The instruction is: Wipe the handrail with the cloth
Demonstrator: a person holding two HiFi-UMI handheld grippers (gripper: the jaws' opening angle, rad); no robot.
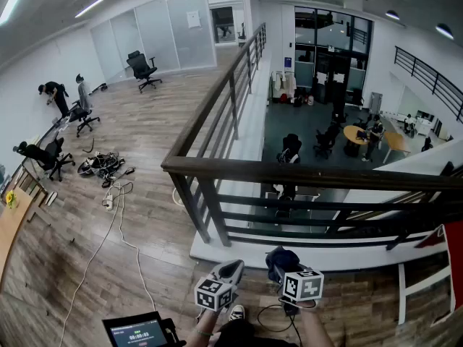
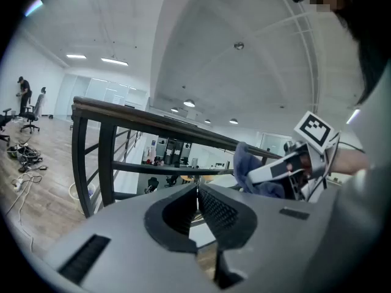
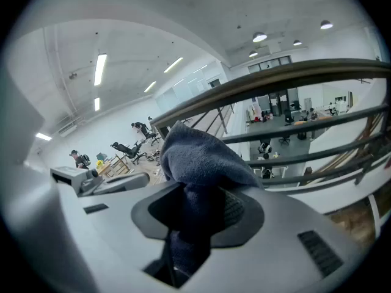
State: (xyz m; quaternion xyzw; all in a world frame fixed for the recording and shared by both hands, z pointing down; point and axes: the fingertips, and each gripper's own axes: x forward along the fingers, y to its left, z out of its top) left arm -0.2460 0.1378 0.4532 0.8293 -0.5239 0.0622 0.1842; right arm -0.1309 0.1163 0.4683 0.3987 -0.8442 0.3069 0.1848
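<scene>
A dark handrail (image 1: 304, 173) tops a black metal railing at a mezzanine edge and turns a corner at the left (image 1: 168, 165). My right gripper (image 1: 278, 260) is shut on a dark blue cloth (image 3: 198, 163), held low in front of the railing and below the handrail (image 3: 269, 81). My left gripper (image 1: 233, 270) sits just left of it, jaws shut with nothing between them (image 2: 197, 194). In the left gripper view the cloth (image 2: 247, 166) and the handrail (image 2: 153, 119) lie ahead and above.
The railing's lower bars (image 1: 289, 215) stand right in front. A cable (image 1: 116, 226) and a heap of cords (image 1: 101, 166) lie on the wood floor at left, with office chairs (image 1: 43, 157) and people beyond. A small screen (image 1: 137, 331) is at the bottom.
</scene>
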